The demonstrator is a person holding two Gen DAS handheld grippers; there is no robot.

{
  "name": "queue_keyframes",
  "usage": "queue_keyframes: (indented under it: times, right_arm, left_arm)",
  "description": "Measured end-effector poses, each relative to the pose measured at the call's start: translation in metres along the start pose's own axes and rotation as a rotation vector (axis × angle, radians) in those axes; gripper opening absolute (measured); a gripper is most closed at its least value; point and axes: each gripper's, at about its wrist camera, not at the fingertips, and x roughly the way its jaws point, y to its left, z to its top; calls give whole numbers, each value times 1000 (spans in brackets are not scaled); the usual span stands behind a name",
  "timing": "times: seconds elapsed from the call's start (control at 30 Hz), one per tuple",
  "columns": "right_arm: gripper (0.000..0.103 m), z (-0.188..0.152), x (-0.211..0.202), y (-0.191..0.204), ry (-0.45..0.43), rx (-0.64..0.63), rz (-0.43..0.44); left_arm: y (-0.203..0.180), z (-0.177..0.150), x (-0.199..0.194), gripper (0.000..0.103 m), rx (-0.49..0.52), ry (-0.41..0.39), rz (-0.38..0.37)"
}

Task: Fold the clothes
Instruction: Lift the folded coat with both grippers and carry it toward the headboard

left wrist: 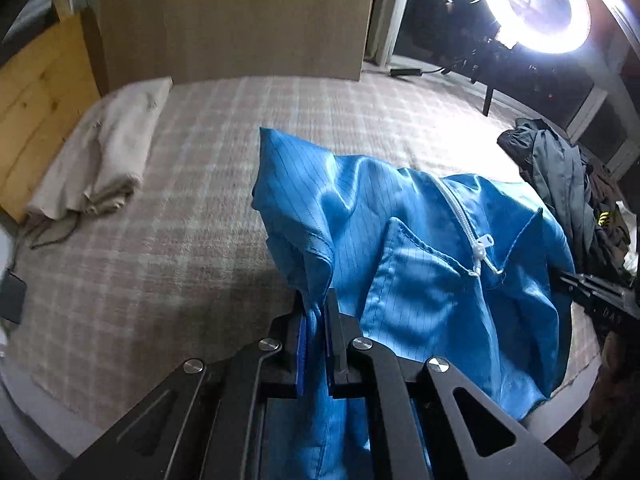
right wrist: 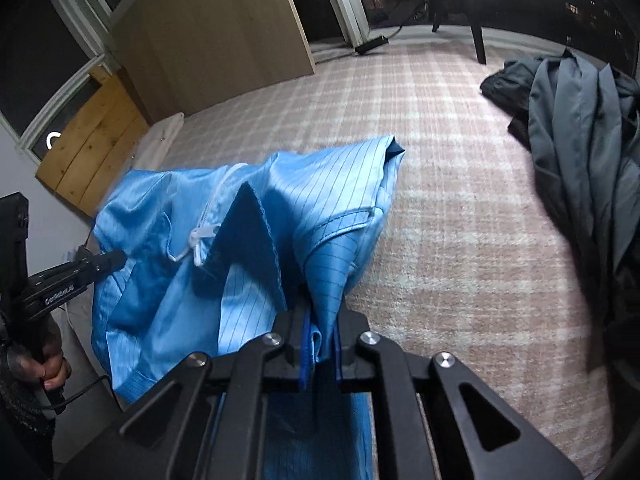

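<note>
Left tongs [left wrist: 316,320]: clamped tight on a bunched edge of the blue garment [left wrist: 420,248], cloth pinched between my blue pads.
Right tongs [right wrist: 320,332]: likewise closed on a fold of the same garment, fabric trailing down between the jaws.
Blue garment: shiny, pin-striped, with a white zipper [left wrist: 480,252]; it hangs between my two tongs, raised over the checked pink blanket [left wrist: 180,240].
Folded beige cloth [left wrist: 100,168]: lying on the blanket's far left, well apart from the garment.
Dark clothes pile [right wrist: 572,152]: heaped on the right of the blanket.
Ring light [left wrist: 536,4]: glaring at the far right.
</note>
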Motion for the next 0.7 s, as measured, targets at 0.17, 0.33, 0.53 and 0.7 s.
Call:
queue_keyframes:
  times: [0.17,0.33,0.53,0.7]
  right_arm:
    - [7,8,-15,10,-29,-32,8]
    - [7,14,-22,21,-45,-80,-17]
    - [7,12,5,13,21,-75,-44]
    - [29,3,38,8,142,-101,-113]
  left_arm:
    - [-15,-3,-32,6,32,-55,-4]
    - [-11,-8,-47,6,34,-80,-17]
    - [3,-13,-20,6,2,-23,-15]
    - [35,-18,39,16,-43,131,-23]
